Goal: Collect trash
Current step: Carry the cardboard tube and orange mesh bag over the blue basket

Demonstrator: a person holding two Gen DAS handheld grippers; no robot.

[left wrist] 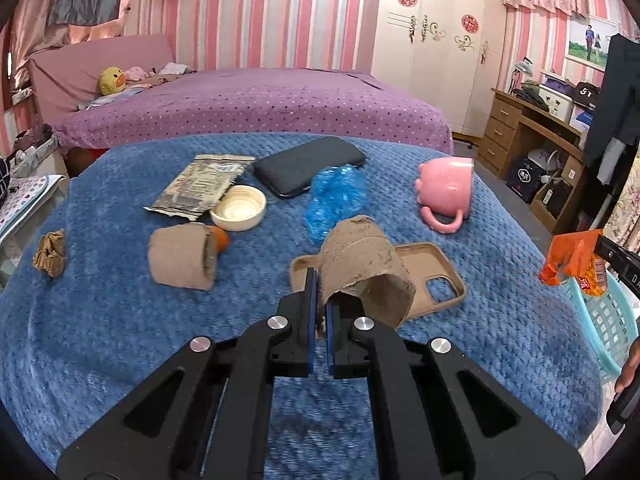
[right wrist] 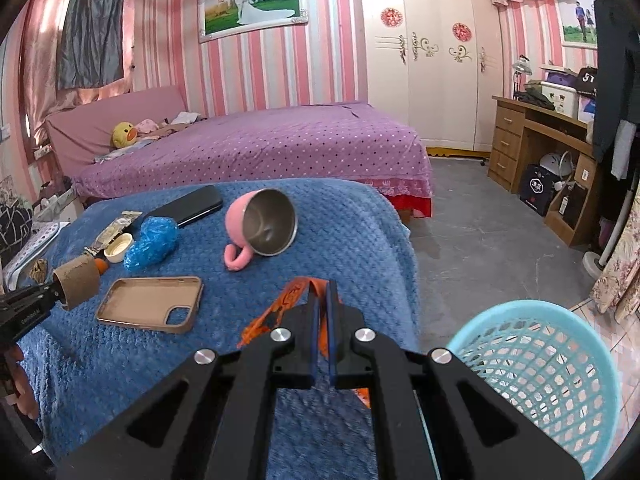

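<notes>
the left tool (left wrist: pixel 319 312) pinches the rim of a brown cardboard tube (left wrist: pixel 362 264) above the blue-blanketed counter (left wrist: pixel 120 340). the right tool (right wrist: pixel 323 320) clamps an orange crumpled wrapper (right wrist: pixel 280 308) beside the light-blue mesh basket (right wrist: pixel 560 360). farther off lies a second tube (left wrist: pixel 182 258).

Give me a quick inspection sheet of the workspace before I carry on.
Surface: blue blanket covers the table.
Job's things: cardboard roll in left gripper; orange wrapper in right gripper; second roll, blue plastic, foil packet, brown scrap, cap lie loose; basket at table edge.
Clutter: phone, phone case, tipped pink mug.
Grippers: both shut on trash.
Cables: nothing seen.
Surroundings: bed, wardrobe, desk.
</notes>
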